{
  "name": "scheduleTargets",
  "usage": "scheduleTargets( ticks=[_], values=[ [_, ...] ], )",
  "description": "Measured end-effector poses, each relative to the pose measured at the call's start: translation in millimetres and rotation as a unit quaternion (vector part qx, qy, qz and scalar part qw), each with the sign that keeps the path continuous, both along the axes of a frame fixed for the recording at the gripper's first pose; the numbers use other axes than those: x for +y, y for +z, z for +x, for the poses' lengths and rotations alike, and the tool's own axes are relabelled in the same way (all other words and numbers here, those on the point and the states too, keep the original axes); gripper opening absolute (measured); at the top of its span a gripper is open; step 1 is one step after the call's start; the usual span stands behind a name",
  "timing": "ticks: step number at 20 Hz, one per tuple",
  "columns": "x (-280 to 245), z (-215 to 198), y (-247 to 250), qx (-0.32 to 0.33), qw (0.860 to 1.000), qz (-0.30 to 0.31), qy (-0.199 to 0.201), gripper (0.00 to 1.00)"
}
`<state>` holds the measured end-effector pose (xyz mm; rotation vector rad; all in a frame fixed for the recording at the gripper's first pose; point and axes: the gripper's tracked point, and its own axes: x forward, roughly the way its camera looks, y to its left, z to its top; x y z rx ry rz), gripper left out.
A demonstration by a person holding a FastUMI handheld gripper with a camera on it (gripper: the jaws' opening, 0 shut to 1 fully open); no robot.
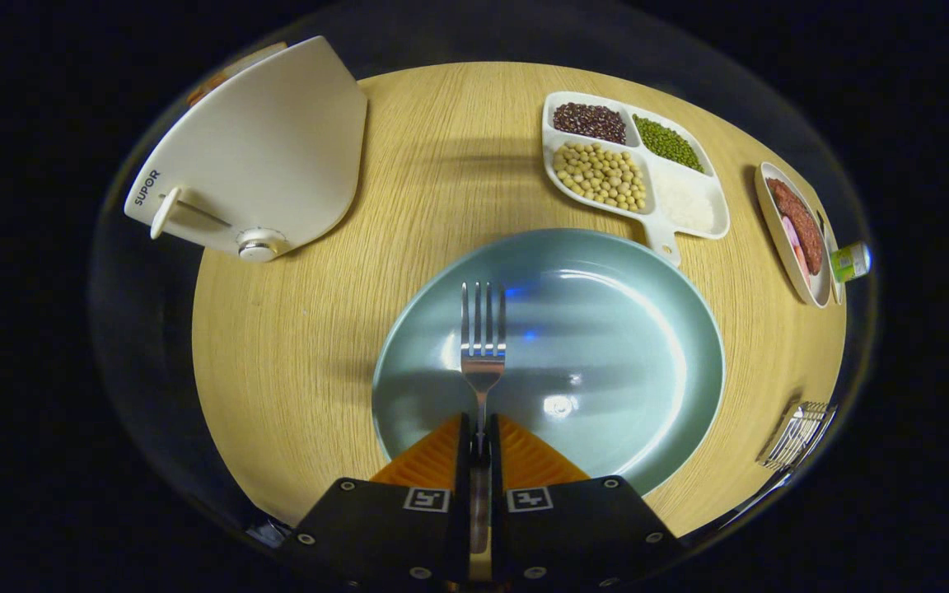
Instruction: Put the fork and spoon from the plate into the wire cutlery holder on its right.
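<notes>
— Now, what is the gripper doing?
— Its fingers are clamped together on the fork handle; the tines point ahead, over the plate.
— Is the fork resting on the plate?
— Cannot tell; it sits over the plate's left half, with its shadow just beneath.
— And the spoon?
— Cannot say.
— The holder?
— It stands at the bench's right edge, well apart from the fork, right of the plate.
— Anything else?
— A divided tray of beans and rice lies beyond the plate, a dish near the far right edge, and a white appliance at the far left corner.
</notes>
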<state>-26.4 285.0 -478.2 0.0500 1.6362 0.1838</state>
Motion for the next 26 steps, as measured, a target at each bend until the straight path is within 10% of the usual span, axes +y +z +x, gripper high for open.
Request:
scheduleTargets(
  ticks=[12,26],
  values=[
    [-77,6,57,-0.084,0.996,0.008,-0.013,0.03],
    [-307,-65,109,-0.107,0.982,-0.049,-0.148,0.03]
  ],
)
